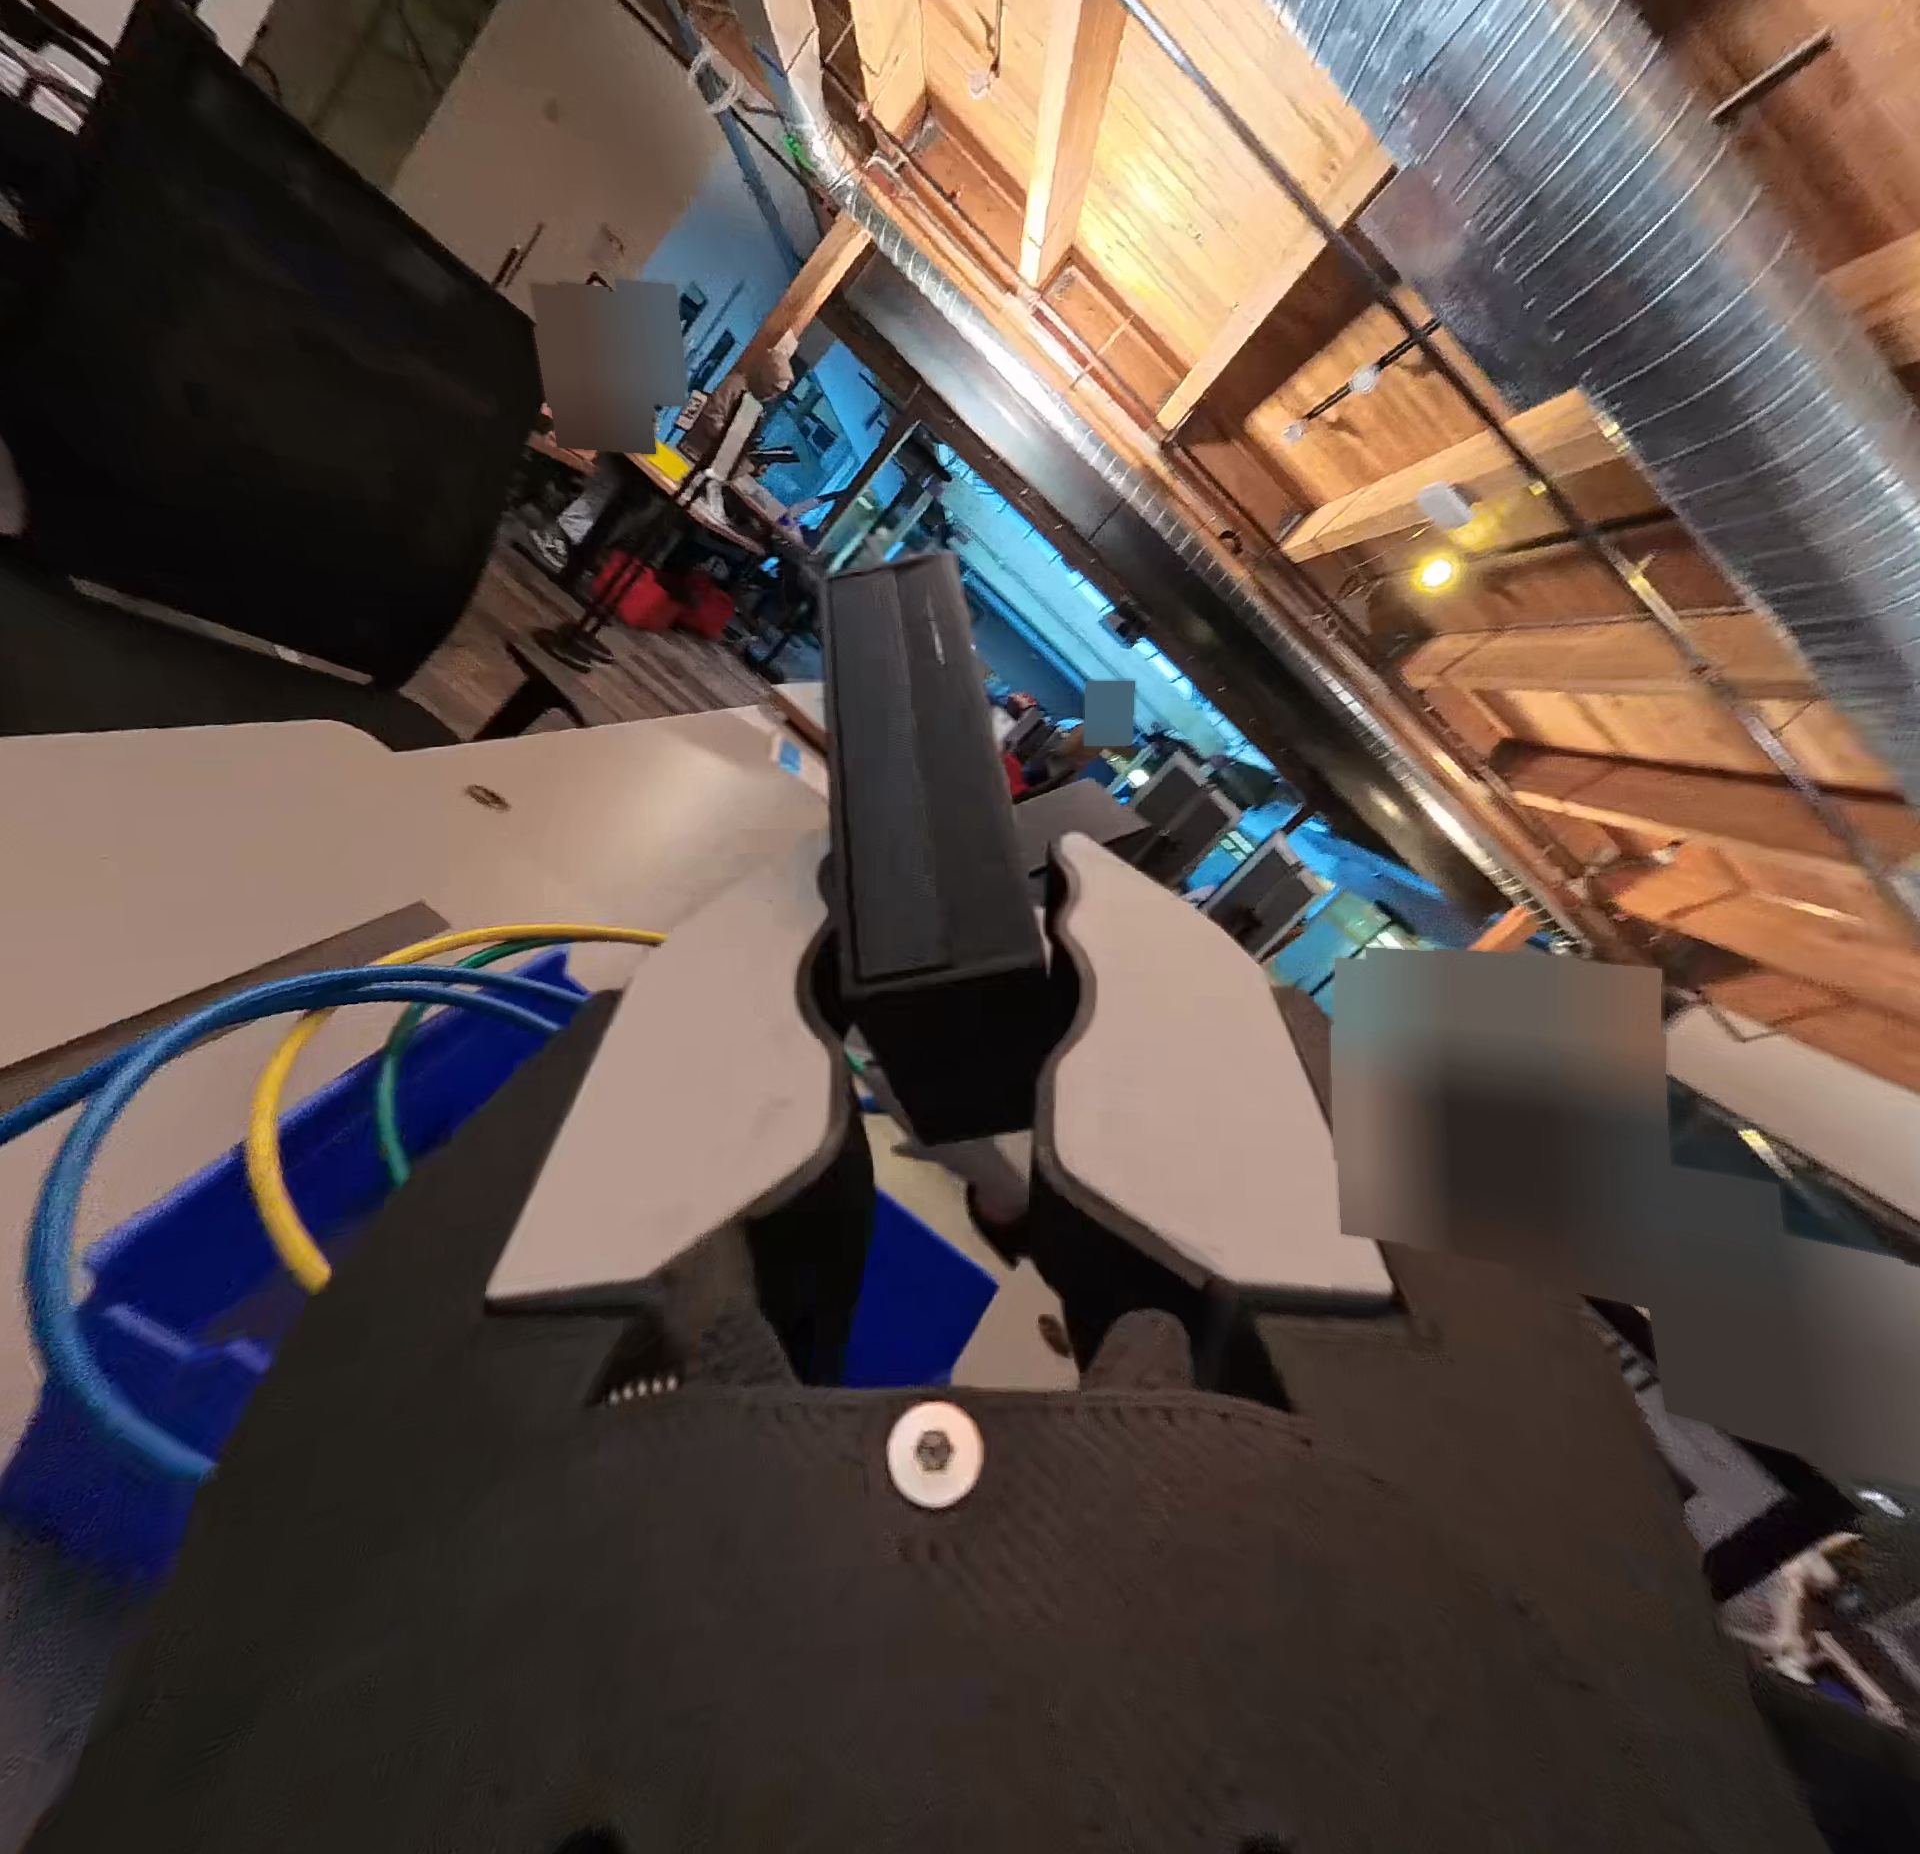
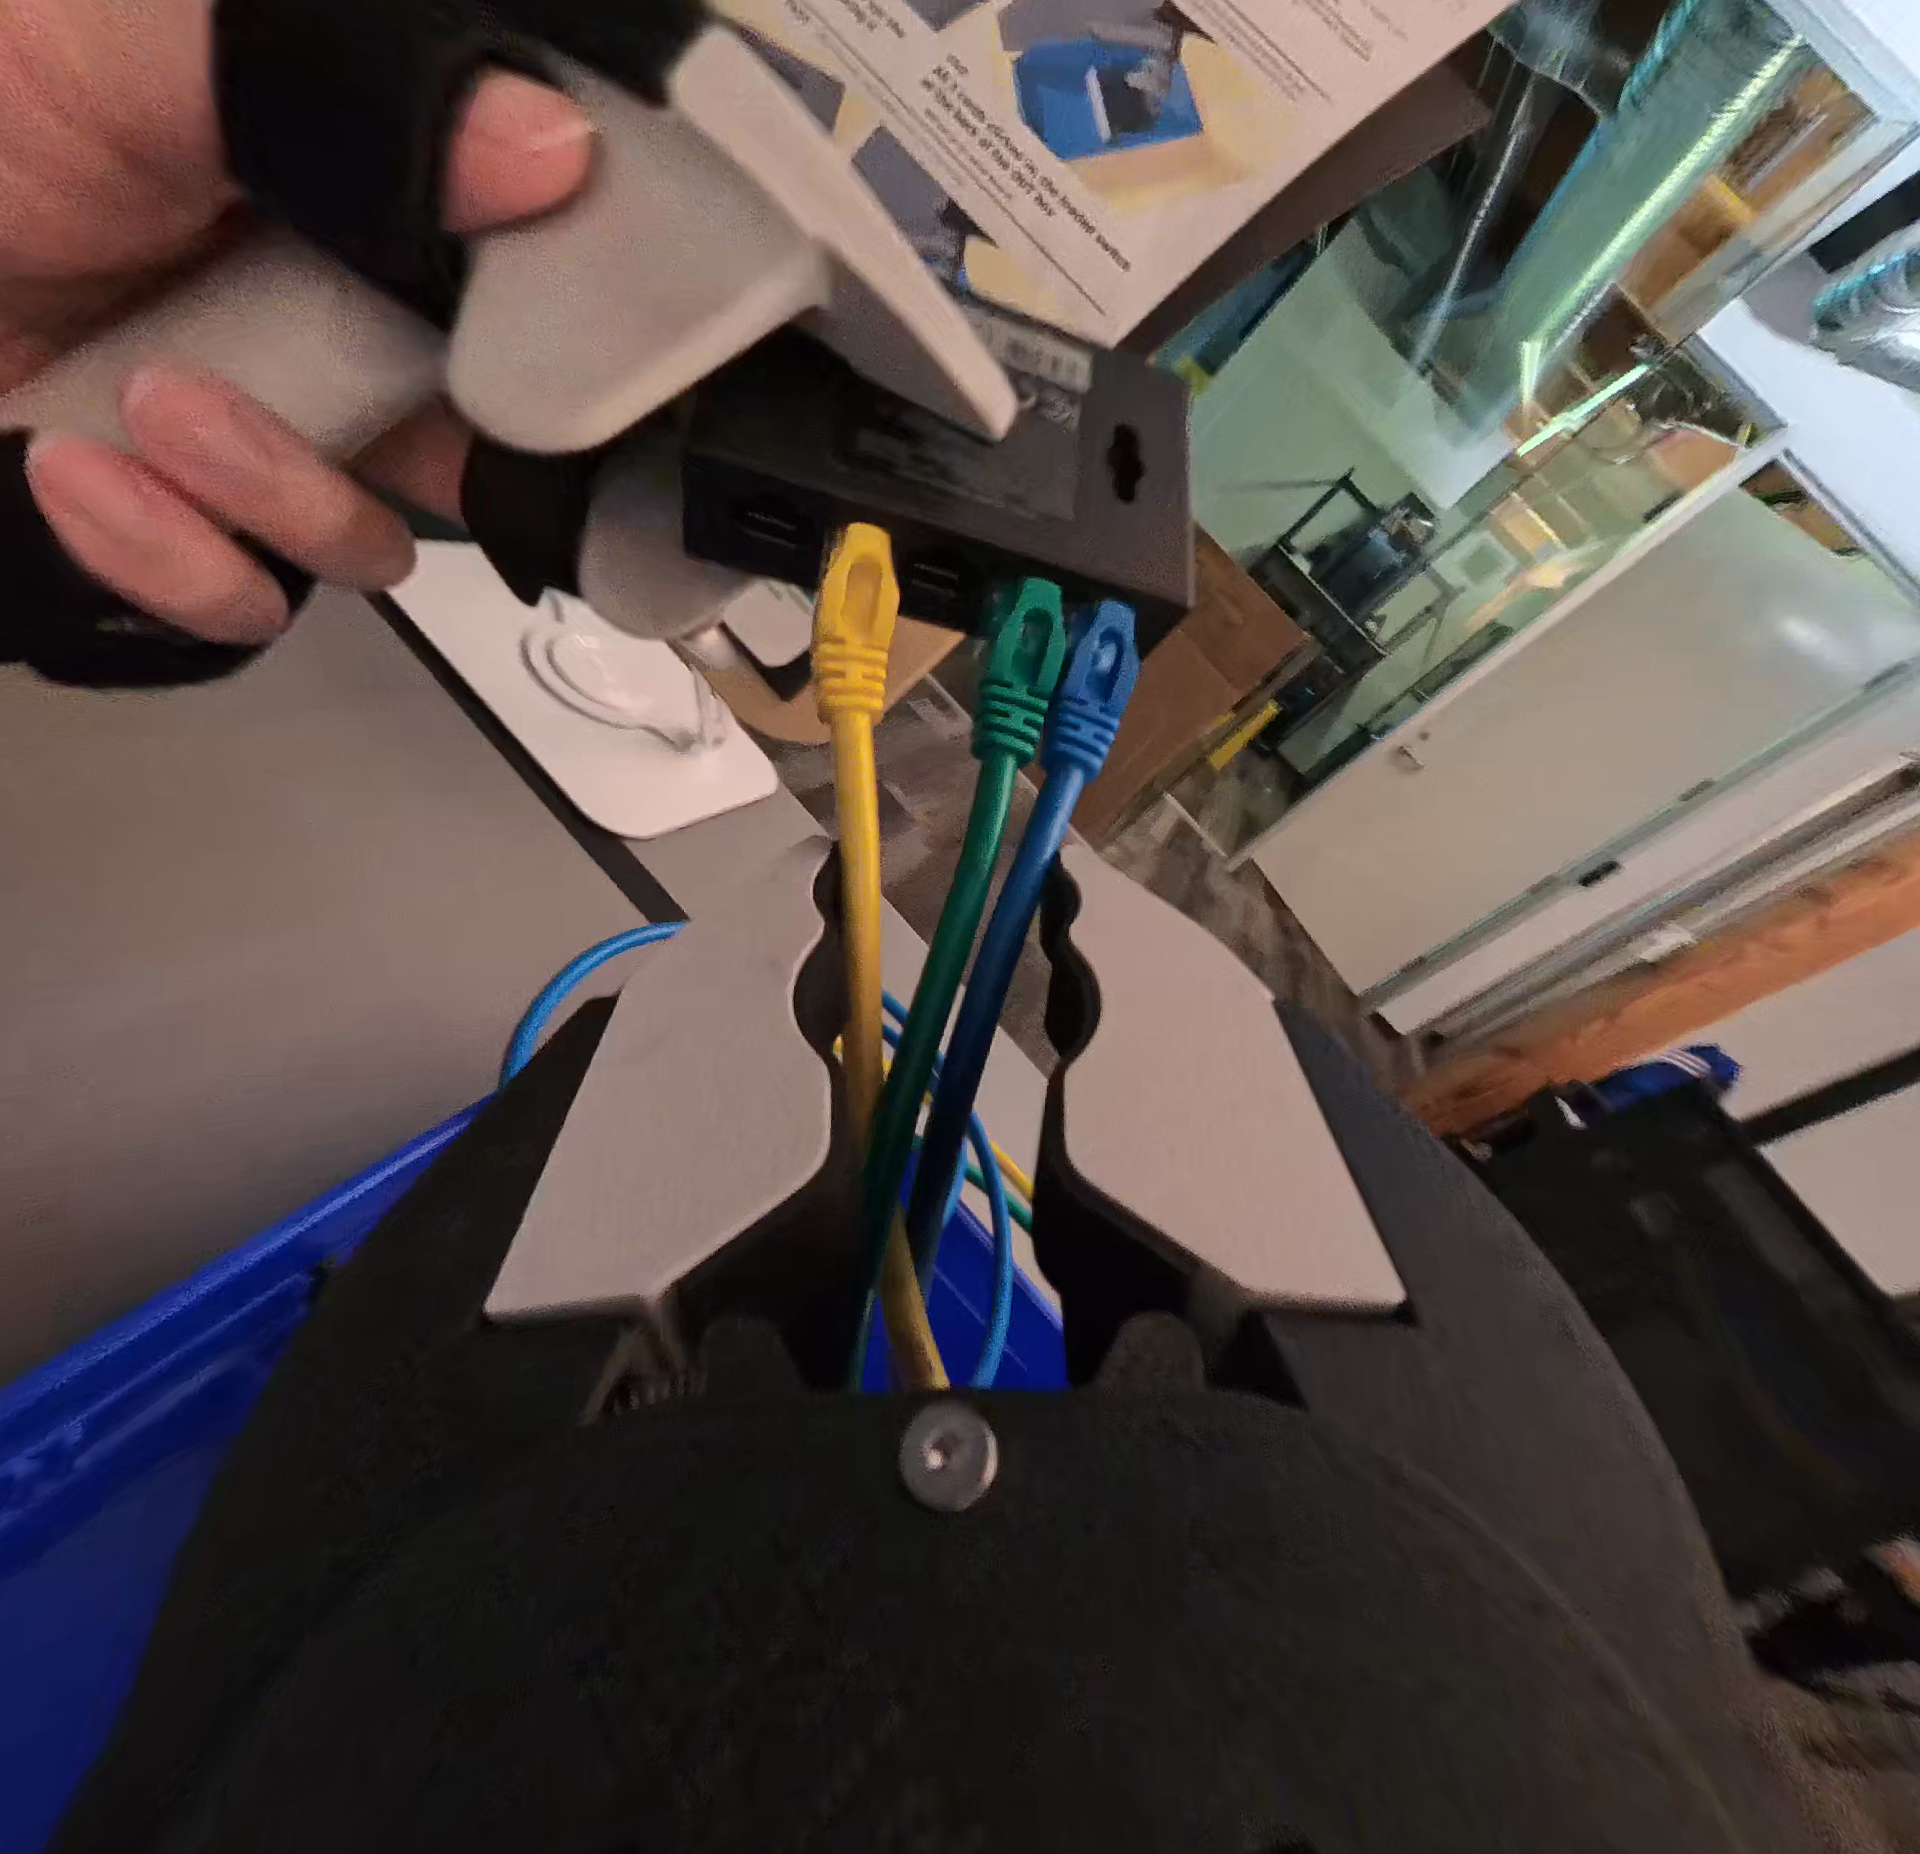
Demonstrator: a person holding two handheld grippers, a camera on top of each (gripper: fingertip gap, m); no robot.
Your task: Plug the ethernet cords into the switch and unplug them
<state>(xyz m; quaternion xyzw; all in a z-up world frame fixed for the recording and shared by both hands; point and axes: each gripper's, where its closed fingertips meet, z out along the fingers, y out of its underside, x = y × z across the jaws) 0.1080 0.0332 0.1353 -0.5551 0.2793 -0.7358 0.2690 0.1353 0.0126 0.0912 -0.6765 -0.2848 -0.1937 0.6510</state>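
Observation:
My left gripper (image 1: 940,869) is shut on the black switch (image 1: 925,869) and holds it in the air. In the right wrist view the switch (image 2: 935,474) sits between the left gripper's grey fingers (image 2: 790,246), held by a gloved hand (image 2: 312,142). The yellow plug (image 2: 854,620), green plug (image 2: 1020,661) and blue plug (image 2: 1091,672) sit in its ports, with an empty port (image 2: 764,526) at the left. My right gripper (image 2: 945,869) is just below. Its jaws stand apart, and the three cords run between them without being pinched.
A blue bin (image 2: 156,1389) sits under the cords on the grey table (image 2: 208,921); it also shows in the left wrist view (image 1: 156,1337). Yellow (image 1: 275,1108), green (image 1: 390,1098) and blue (image 1: 62,1233) cord loops hang over it. A printed sheet (image 2: 1091,90) lies behind the switch. The tips of one gripper are about 6 centimetres away from the tips of the other.

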